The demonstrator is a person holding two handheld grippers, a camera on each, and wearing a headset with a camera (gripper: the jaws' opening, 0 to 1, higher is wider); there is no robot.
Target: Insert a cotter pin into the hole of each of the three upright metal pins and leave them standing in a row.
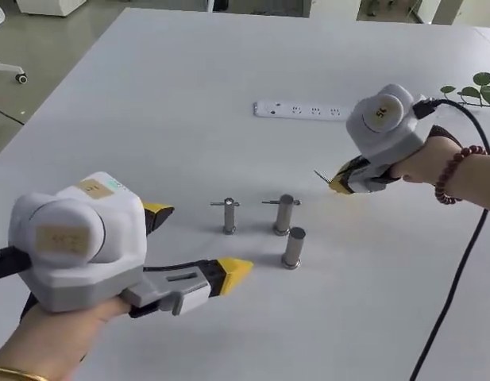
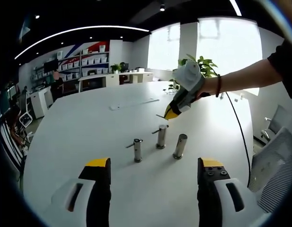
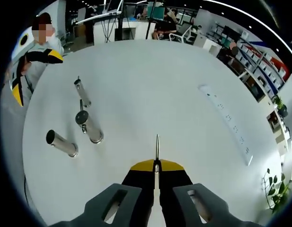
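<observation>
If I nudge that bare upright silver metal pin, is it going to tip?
Probably tips easily: the bare silver metal pin is tall, narrow and stands free on the smooth white table. Once down, its round body would likely roll.

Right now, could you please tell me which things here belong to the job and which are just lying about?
Job: left metal pin; middle metal pin; bare front metal pin; cotter pin in the right claw; open left claw.
Lying about: power strip; plant.
</observation>
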